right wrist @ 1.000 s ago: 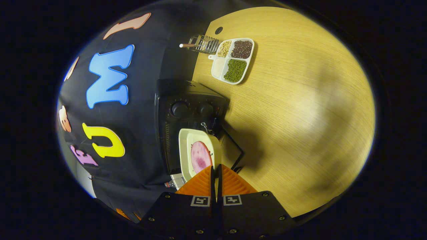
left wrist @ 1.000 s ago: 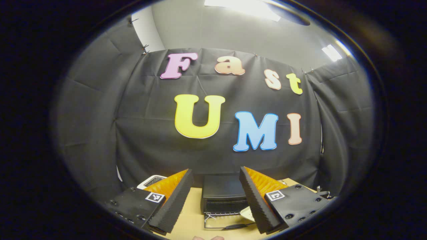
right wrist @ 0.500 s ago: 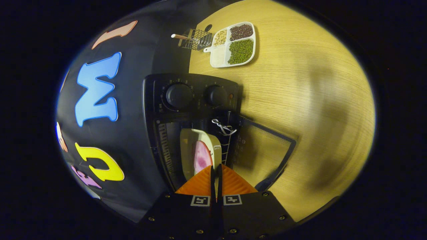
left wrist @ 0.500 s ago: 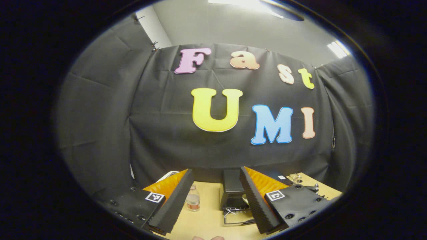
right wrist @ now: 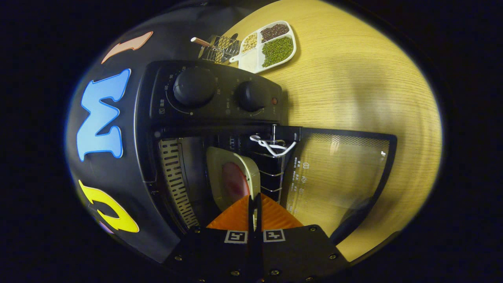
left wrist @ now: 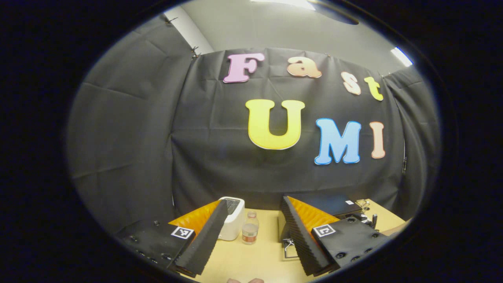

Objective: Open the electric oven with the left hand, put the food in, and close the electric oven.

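Note:
In the right gripper view the black electric oven (right wrist: 212,98) looms close, its glass door (right wrist: 338,173) swung fully open over the table. My right gripper (right wrist: 254,202) is shut on the rim of a cream plate (right wrist: 220,157) carrying a pink slice of food (right wrist: 235,182); the plate sits inside the oven cavity, above the wire rack (right wrist: 271,173). In the left gripper view my left gripper (left wrist: 251,228) is open and holds nothing, raised off the table, with the oven (left wrist: 326,204) behind its right finger.
A white toaster (left wrist: 232,218) and a small bottle (left wrist: 250,234) stand on the wooden table (left wrist: 251,259) ahead of the left gripper. Beyond the oven lie a divided tray of beans (right wrist: 269,47) and a wire basket (right wrist: 218,45).
The right gripper has carried the plate forward into the oven cavity. The left gripper has swung left, bringing the toaster and bottle into sight and sending the oven to the right.

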Demonstrator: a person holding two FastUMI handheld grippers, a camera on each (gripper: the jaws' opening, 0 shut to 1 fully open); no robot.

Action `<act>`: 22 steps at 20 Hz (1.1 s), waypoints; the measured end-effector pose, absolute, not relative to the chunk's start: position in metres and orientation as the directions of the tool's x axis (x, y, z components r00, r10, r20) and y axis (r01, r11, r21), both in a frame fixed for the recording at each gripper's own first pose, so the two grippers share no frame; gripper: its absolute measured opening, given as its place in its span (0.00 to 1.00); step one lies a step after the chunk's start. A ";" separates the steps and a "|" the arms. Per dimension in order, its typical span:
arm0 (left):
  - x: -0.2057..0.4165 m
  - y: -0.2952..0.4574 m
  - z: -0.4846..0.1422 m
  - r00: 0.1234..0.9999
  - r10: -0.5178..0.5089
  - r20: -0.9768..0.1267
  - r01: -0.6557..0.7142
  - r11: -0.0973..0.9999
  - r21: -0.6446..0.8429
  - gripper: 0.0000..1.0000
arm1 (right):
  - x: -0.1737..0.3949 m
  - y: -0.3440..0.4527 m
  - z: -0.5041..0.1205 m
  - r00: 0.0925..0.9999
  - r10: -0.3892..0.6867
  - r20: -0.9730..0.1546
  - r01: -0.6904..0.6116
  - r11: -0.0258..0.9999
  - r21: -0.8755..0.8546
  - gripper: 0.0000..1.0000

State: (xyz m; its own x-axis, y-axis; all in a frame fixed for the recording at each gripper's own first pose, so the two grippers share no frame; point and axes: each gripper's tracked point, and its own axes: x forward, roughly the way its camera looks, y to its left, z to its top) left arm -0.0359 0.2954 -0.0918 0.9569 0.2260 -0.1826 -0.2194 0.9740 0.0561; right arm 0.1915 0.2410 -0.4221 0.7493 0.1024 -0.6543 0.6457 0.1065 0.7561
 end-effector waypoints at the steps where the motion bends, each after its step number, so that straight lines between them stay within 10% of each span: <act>1: -0.038 0.298 -0.093 0.955 0.231 -0.185 -0.224 0.973 0.055 0.98 | 0.197 0.242 -0.422 0.749 0.087 -0.657 0.647 0.115 0.754 0.01; 11: -0.028 0.288 -0.094 0.964 0.198 -0.178 -0.195 0.980 0.033 0.98 | 0.218 0.259 -0.415 0.750 0.158 -0.642 0.628 0.135 0.767 0.10; 14: -0.018 0.274 -0.095 0.972 0.161 -0.172 -0.160 0.987 0.022 0.98 | 0.200 0.257 -0.406 0.728 0.183 -0.661 0.612 0.261 0.747 0.31; 22: 0.010 0.212 -0.101 0.986 0.026 -0.163 -0.028 1.000 -0.012 0.98 | 0.127 0.207 -0.372 0.688 0.191 -0.700 0.456 0.637 0.622 0.32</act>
